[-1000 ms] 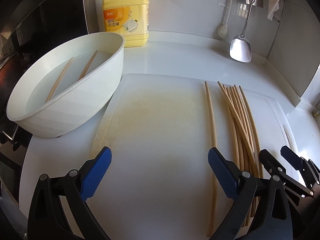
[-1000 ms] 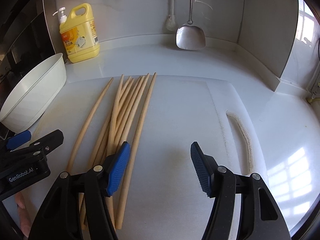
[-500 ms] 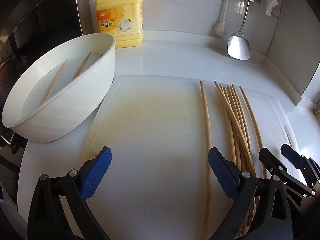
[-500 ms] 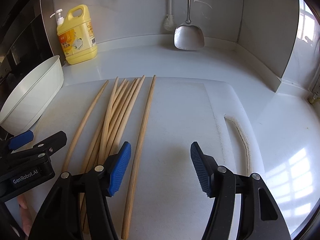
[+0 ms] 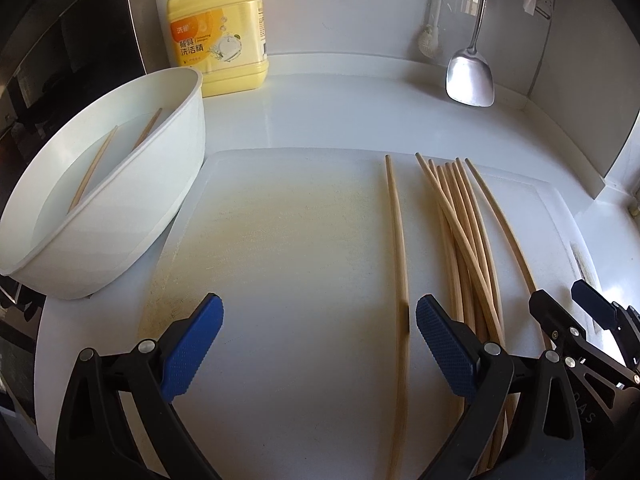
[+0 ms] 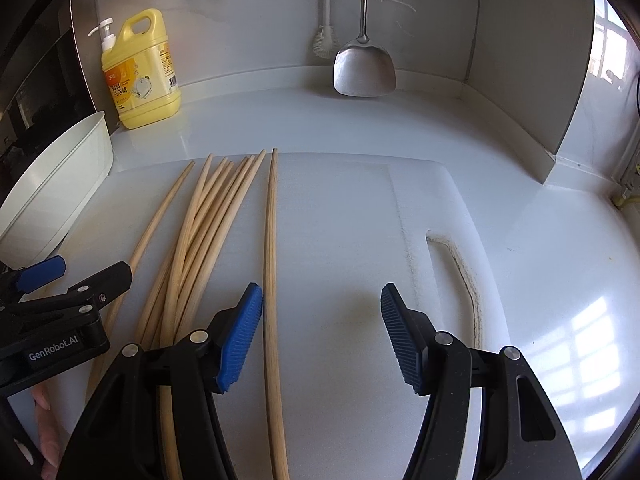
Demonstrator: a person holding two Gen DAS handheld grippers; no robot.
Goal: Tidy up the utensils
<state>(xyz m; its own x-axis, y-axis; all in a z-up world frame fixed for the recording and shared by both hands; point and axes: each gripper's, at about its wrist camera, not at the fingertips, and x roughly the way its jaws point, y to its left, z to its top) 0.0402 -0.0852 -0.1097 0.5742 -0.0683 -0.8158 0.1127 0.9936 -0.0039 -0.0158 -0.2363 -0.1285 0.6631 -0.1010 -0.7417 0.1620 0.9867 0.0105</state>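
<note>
Several long wooden chopsticks (image 5: pixel 460 232) lie bunched on a white cutting board (image 5: pixel 280 240). One single chopstick (image 5: pixel 398 240) lies apart to their left, between the open jaws of my left gripper (image 5: pixel 318 340), close to its right pad. In the right wrist view the bunch (image 6: pixel 200 232) is on the left, and another lone chopstick (image 6: pixel 271 280) lies between the open jaws of my right gripper (image 6: pixel 322 334), next to its left pad. Both grippers hover low and empty. Two more chopsticks (image 5: pixel 116 156) lie in a white basin (image 5: pixel 120 216).
A yellow dish-soap bottle (image 5: pixel 218 40) stands against the back wall. A metal spatula (image 5: pixel 470 76) hangs at the back right beside a brush. The basin sits left of the board, next to a dark stove. The board's handle slot (image 6: pixel 460 276) is on the right.
Both grippers have shifted right, so each lone chopstick now lies between open jaws. The chopsticks themselves have not moved.
</note>
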